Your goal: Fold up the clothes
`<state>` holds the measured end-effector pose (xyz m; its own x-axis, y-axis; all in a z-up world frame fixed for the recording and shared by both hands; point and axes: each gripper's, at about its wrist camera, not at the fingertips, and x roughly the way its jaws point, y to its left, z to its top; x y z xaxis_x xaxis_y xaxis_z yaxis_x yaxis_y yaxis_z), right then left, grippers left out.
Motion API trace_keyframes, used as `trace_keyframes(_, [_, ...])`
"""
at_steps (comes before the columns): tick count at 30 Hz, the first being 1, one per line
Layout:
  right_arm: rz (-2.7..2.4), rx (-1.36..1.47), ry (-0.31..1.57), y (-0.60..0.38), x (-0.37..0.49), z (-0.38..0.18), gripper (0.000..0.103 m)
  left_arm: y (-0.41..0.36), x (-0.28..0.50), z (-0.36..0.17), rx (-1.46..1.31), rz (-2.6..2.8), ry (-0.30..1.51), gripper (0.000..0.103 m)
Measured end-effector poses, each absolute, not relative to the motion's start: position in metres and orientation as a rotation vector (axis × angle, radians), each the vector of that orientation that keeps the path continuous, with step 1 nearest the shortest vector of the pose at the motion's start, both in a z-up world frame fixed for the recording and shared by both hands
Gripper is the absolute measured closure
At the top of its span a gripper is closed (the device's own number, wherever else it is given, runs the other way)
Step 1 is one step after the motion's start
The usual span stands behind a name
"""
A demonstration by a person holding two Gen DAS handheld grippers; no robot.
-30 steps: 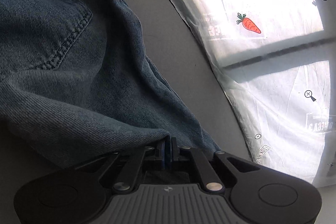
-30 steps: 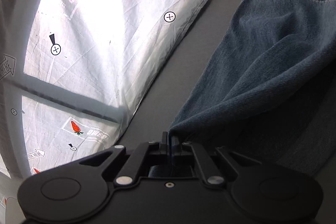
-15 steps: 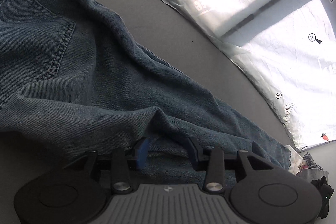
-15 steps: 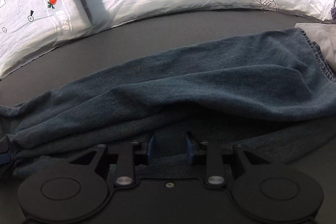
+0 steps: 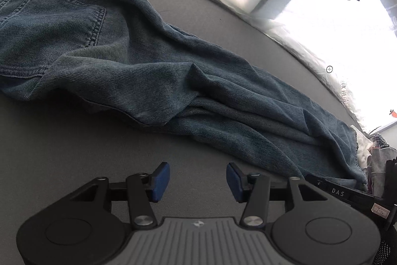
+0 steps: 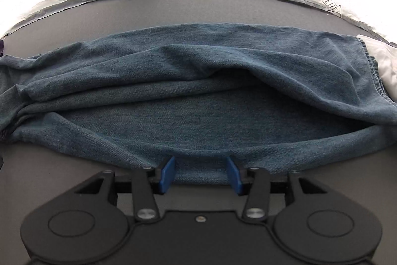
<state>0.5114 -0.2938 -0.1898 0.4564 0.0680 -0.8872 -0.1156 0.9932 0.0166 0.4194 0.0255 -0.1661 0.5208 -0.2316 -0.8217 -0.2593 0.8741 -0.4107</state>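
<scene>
Across the grey tabletop (image 5: 74, 153) in the left wrist view, blue jeans (image 5: 153, 81) lie rumpled; the left tongs (image 5: 197, 180) have just spread and hold nothing. Seen from the right wrist, the right tongs (image 6: 200, 171) have just spread too, denim edge (image 6: 201, 170) lying loose between them.

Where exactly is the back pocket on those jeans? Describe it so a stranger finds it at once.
Start at the grey table, where the blue jeans lie stretched lengthwise in front of the white printed sheet. Follow the denim to its left end in the left wrist view. The back pocket is the flat patch outlined by double stitching, unlike the rumpled legs beside it.
</scene>
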Motion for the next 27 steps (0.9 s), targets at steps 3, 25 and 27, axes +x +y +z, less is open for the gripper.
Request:
trace_keyframes(3, [0.101,-0.054,1.074,-0.295,0.498,-0.191,0.053,0.031,0.415,-0.167,-0.525,0.05,1.049,0.05])
trace_keyframes(25, [0.157,-0.064,0.951,-0.161,0.527,-0.197,0.046,0.126,0.427,-0.168,-0.398,0.148,1.094,0.044])
trace_keyframes(27, [0.151,-0.072,0.943,-0.153,0.51,-0.198,0.046,0.139,0.431,-0.172,-0.405,0.145,1.113,0.043])
